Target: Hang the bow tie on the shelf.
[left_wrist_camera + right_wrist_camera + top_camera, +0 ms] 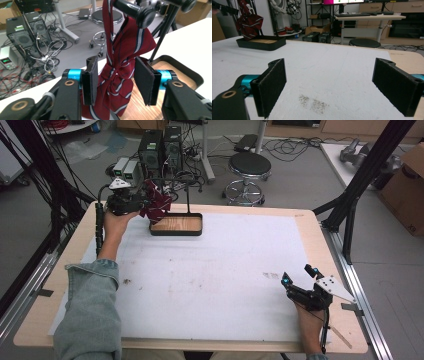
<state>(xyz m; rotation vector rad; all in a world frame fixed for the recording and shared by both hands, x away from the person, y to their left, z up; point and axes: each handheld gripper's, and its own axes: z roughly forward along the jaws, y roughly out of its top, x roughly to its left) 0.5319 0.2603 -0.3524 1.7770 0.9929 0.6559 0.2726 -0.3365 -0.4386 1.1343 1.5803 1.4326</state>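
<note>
No legible writing; left claw spread either side of striped tie hanging over tray, right claw spread above worktop.

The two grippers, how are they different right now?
The left gripper is up at the stand, its jaws on either side of the red striped tie; the right gripper sits low over the white table cover with nothing between its jaws. The left reaches far across; the right stays near the person. Both are open.
</note>
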